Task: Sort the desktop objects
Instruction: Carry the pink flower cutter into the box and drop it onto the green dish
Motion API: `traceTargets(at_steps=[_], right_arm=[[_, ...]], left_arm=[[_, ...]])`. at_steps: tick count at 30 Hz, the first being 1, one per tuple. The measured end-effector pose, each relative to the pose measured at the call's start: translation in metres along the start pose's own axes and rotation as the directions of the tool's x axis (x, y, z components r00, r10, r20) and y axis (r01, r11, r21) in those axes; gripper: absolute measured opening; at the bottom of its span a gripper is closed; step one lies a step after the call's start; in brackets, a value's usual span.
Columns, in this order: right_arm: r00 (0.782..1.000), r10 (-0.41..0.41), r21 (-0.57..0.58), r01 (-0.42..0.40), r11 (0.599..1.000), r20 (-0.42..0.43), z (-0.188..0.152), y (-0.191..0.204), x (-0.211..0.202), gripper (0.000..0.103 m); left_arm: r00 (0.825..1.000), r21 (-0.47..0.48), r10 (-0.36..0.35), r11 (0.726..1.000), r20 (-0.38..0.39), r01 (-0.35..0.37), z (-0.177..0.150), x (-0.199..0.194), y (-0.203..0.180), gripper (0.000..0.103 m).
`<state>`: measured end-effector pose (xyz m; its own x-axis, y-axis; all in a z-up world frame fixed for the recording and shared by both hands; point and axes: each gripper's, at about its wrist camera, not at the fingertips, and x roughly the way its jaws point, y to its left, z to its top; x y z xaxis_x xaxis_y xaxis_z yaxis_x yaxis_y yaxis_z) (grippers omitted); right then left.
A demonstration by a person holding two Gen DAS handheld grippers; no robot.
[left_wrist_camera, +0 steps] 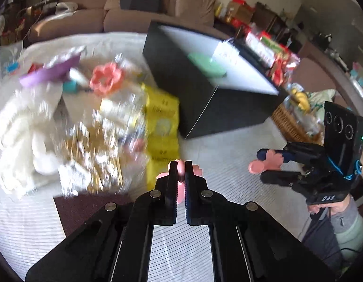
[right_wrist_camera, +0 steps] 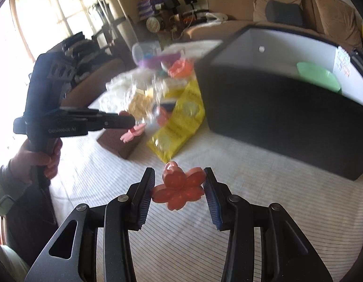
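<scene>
Over a striped white tablecloth [right_wrist_camera: 228,223], the right gripper [right_wrist_camera: 180,188] pinches a red flower-shaped piece [right_wrist_camera: 179,189] by 2 petal tips, while the left gripper [left_wrist_camera: 181,174] is clamped edge-on around a paler pink flower piece [left_wrist_camera: 181,172] — both held clear of the cloth, just short of the black storage box [right_wrist_camera: 275,117] with a green bowl [right_wrist_camera: 318,77] inside. The right grip looks thin — a tilt or jolt could twist the piece free short of the box, or onto the yellow packets [left_wrist_camera: 161,117] in the clutter alongside.
</scene>
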<state>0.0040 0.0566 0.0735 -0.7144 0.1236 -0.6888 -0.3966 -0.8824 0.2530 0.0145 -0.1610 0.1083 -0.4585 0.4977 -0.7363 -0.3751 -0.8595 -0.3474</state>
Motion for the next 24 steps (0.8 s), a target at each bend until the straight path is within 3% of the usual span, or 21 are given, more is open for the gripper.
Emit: traceTargets(at_steps=[4, 10, 14, 19, 24], right_arm=[[0.997, -0.024, 0.034, 0.021, 0.999, 0.079, 0.03, -0.01, -0.035, 0.043], [0.977, -0.184, 0.077, 0.177, 0.981, 0.103, 0.103, -0.065, -0.072, 0.043], [0.954, -0.3, 0.15, 0.295, 0.944, 0.014, 0.16, -0.137, -0.055, 0.043], [0.908, -0.376, 0.236, 0.412, 0.88, -0.183, 0.2, -0.228, 0.008, 0.043], [0.862, -0.418, 0.237, 0.487, 0.841, -0.286, 0.215, -0.28, 0.049, 0.043]], left_arm=[[0.999, -0.003, -0.052, 0.999, 0.006, 0.052, 0.04, -0.006, -0.02, 0.005], [0.991, 0.019, -0.134, 0.991, 0.005, 0.134, 0.143, 0.016, -0.07, 0.005], [0.979, -0.041, -0.202, 0.979, -0.029, 0.2, 0.215, 0.073, -0.088, 0.005], [0.982, -0.133, -0.153, 0.981, -0.108, 0.139, 0.273, 0.172, -0.082, 0.005], [0.973, -0.202, -0.115, 0.977, -0.201, 0.074, 0.298, 0.26, -0.066, 0.005]])
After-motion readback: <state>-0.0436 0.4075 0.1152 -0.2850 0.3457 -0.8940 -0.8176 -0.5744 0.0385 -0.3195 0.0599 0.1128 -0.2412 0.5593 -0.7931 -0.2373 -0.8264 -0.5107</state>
